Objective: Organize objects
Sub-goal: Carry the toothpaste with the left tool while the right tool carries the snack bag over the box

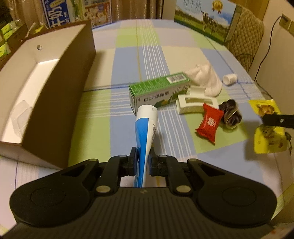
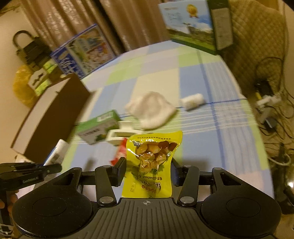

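Note:
My left gripper (image 1: pixel 142 156) is shut on a blue and white tube (image 1: pixel 146 125) and holds it above the checked tablecloth, just right of an open brown box (image 1: pixel 60 77) with a white inside. My right gripper (image 2: pixel 148 171) is shut on a yellow chestnut snack pouch (image 2: pixel 152 158); the pouch also shows at the right edge of the left wrist view (image 1: pixel 268 128). On the cloth lie a green carton (image 1: pixel 159 90), a white hair claw (image 1: pixel 194 103), a red sachet (image 1: pixel 209 123), a dark scrunchie (image 1: pixel 231 114), a white sock (image 1: pixel 205 77) and a small white roll (image 1: pixel 228 79).
A large milk carton with a cow picture (image 1: pixel 205 20) stands at the table's far right, another printed carton (image 1: pixel 57 12) at the far left. A quilted chair (image 1: pixel 246 36) stands beyond the right edge. Cables and plugs (image 2: pixel 270 110) lie on the floor to the right.

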A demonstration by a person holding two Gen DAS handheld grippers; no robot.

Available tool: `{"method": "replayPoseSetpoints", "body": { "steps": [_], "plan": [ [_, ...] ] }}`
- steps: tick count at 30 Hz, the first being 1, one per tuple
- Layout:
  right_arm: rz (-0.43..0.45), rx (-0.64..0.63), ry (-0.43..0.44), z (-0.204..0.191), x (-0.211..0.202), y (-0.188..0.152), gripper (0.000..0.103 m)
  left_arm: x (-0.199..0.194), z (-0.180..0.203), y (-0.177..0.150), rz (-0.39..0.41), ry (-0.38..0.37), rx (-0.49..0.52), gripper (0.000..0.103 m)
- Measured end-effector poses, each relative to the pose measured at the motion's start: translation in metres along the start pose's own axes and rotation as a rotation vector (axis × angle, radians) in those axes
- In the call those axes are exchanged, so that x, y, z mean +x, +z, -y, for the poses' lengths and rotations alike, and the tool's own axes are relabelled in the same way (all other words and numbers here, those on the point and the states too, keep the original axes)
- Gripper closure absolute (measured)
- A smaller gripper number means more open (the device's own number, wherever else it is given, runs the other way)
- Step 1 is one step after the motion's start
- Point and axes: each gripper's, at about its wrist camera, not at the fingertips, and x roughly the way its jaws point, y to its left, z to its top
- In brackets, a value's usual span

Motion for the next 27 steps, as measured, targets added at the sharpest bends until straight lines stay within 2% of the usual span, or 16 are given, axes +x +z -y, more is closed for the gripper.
{"method": "replayPoseSetpoints", "body": {
  "steps": [6, 15, 21, 27],
  "plan": [
    [0.011, -0.026, 0.075, -0.045, 0.004, 0.006, 0.057, -0.029, -0.018, 0.001, 0.058, -0.016, -0.032, 0.095],
    [0.042, -0.082, 0.193, -0.147, 0.025, 0.017, 0.057, -0.081, -0.076, 0.018, 0.172, -0.054, -0.03, 0.095],
    [0.053, -0.112, 0.271, -0.213, 0.052, 0.031, 0.057, -0.102, -0.132, 0.031, 0.215, -0.035, -0.04, 0.095],
    [0.039, -0.147, 0.324, -0.268, 0.086, 0.047, 0.057, -0.106, -0.186, 0.042, 0.229, 0.012, -0.057, 0.095]
  ]
}}
